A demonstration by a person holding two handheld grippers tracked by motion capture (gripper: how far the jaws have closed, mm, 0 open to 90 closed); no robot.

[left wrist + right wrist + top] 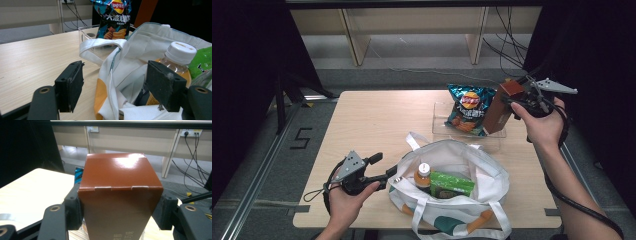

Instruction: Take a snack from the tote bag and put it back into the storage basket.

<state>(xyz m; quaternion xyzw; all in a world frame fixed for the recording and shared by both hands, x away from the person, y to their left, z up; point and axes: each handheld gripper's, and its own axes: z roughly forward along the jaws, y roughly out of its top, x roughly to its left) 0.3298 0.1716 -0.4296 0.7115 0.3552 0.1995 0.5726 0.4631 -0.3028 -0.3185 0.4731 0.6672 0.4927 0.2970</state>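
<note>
Left side of the table (362, 115): the left gripper (388, 175) lies low over the near edge, held in the person's left hand (346, 202), with its jaws pointing right at the rim of the tote bag (462, 165). In the left gripper view the jaws stand spread, one pad over bare tabletop, the other inside the bag's mouth; the cloth rim (110, 75) runs up between them, and no pad presses on it.

Centre: the tote bag stands open near the front edge. Inside it are a bottle (423, 175) with a white cap, upright, and, just to its right, a green packet (451, 184). In the left gripper view the bottle (175, 62) rises just behind the right-hand pad.

Behind the bag: a clear tray (439, 117) holds a chip bag (469, 107), leaning upright.

Right side: the right gripper (511, 102), held in the right hand (542, 125), is raised above the tray's right end. Its jaws pinch a brown box (502, 107) near the top, one pad on each side face. The box hangs tilted, top end toward the gripper, lower end down by the tray and just beside the chip bag. In the right gripper view the box (117, 192) sits squarely between the pads, both touching it.
</note>
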